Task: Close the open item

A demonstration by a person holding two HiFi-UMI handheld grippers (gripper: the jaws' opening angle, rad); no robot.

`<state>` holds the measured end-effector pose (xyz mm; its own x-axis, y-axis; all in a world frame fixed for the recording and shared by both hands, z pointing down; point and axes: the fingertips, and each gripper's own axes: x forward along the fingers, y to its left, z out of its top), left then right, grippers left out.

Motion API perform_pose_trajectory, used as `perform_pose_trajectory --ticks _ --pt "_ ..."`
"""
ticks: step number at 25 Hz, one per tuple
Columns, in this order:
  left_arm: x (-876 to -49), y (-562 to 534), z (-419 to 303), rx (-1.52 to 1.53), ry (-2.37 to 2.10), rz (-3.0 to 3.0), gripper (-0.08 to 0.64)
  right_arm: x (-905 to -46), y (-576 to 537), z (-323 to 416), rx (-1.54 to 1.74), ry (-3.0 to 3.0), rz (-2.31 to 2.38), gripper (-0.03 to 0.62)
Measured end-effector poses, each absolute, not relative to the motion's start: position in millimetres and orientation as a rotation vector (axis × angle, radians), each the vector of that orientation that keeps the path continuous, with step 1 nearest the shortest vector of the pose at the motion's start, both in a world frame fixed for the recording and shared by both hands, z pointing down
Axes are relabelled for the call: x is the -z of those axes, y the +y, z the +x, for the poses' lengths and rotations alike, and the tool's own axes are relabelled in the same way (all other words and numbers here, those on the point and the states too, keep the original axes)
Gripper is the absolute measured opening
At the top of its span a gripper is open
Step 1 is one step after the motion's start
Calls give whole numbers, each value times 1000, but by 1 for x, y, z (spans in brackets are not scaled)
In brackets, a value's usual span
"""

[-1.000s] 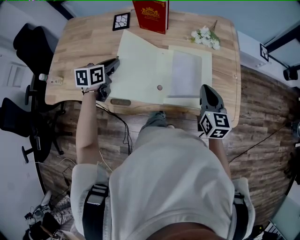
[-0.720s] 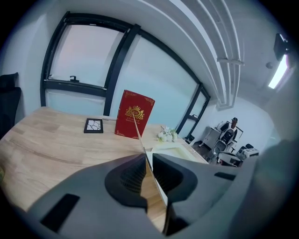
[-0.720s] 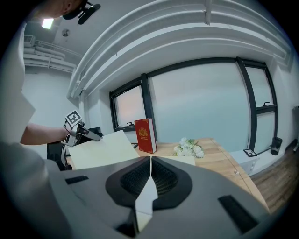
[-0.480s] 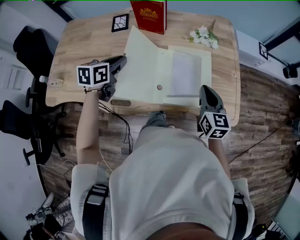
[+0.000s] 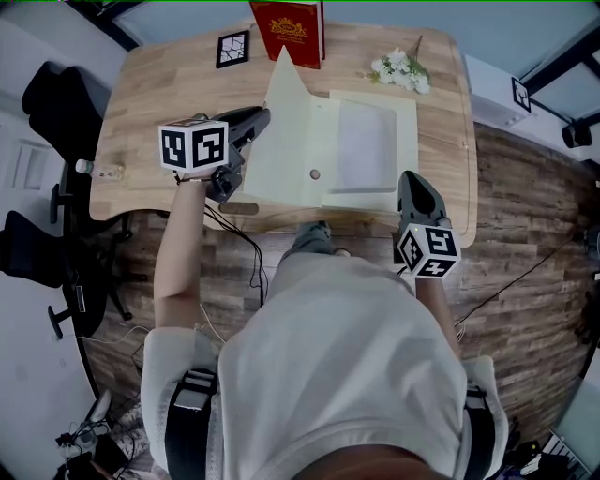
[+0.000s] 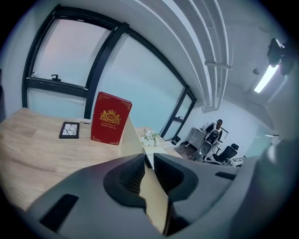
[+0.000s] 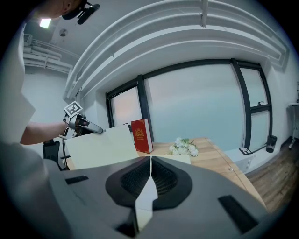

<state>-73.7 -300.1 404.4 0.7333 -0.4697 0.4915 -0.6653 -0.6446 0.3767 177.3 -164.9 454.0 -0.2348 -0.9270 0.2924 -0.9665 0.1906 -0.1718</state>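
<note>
A pale yellow folder (image 5: 370, 150) lies open on the wooden table (image 5: 141, 103). Its left cover (image 5: 286, 131) is raised, tilted up over the spine. My left gripper (image 5: 261, 120) is shut on that cover's outer edge; in the left gripper view the cover (image 6: 135, 140) runs between the jaws of my left gripper (image 6: 148, 168). My right gripper (image 5: 410, 185) is shut on the near edge of the folder's right half, a pale sheet edge pinched in my right gripper (image 7: 150, 172). The right gripper view shows the raised cover (image 7: 100, 147) and the left gripper (image 7: 86, 125).
A red book (image 5: 288, 28) stands upright at the table's far edge, with a black-framed tile (image 5: 232, 49) to its left. White flowers (image 5: 398, 70) lie at the far right. Black office chairs (image 5: 56, 94) stand left of the table, and cables hang below its front edge.
My left gripper has moved up and to the right with the left cover, which now stands steeper. The right gripper has stayed where it was.
</note>
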Motion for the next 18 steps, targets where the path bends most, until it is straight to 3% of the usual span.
perform_pose_trajectory --ticks 18 --pt "-386 -286 6 -408 -643 2477 94 -453 -157 194 -496 -2289 1919 20"
